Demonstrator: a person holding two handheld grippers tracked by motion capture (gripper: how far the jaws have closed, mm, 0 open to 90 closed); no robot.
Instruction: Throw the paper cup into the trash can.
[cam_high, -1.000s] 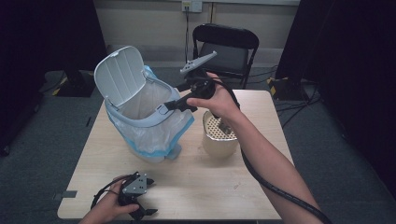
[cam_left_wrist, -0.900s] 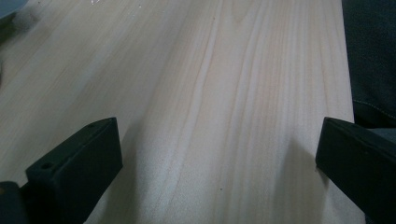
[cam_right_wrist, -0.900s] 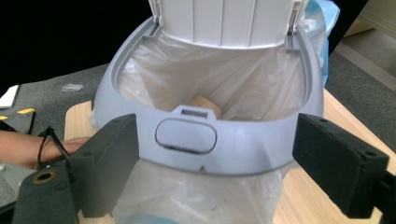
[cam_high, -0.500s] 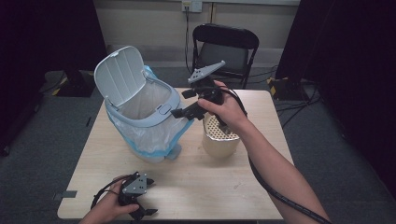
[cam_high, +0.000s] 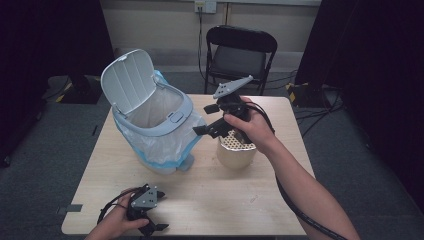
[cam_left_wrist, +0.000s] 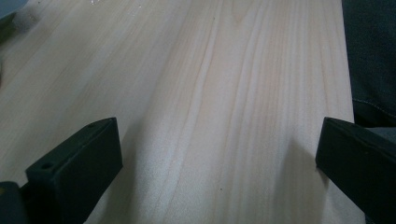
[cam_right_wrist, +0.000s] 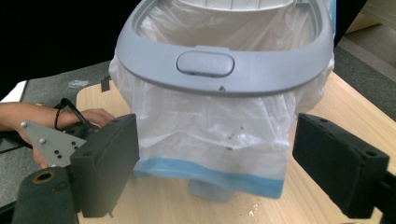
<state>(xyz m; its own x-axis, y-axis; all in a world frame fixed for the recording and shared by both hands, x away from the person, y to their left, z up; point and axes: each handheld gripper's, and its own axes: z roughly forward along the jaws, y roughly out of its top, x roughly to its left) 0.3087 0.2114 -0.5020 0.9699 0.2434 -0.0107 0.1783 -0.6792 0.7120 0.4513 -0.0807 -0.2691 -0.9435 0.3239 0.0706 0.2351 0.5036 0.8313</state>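
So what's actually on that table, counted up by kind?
Bins with a bag liner: 1, the grey-rimmed bin.
Perforated beige containers: 1, the beige container.
Hand-held grippers: 2, left gripper and right gripper.
Total: 4.

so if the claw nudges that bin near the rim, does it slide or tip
Probably tips: the bin already leans, with its open lid raised high on one side. It looks like light plastic. The loose liner bag would likely crumple, giving little to push on.

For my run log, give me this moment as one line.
right claw: open, raised beside bin | left claw: open, low over table | bin lid: up
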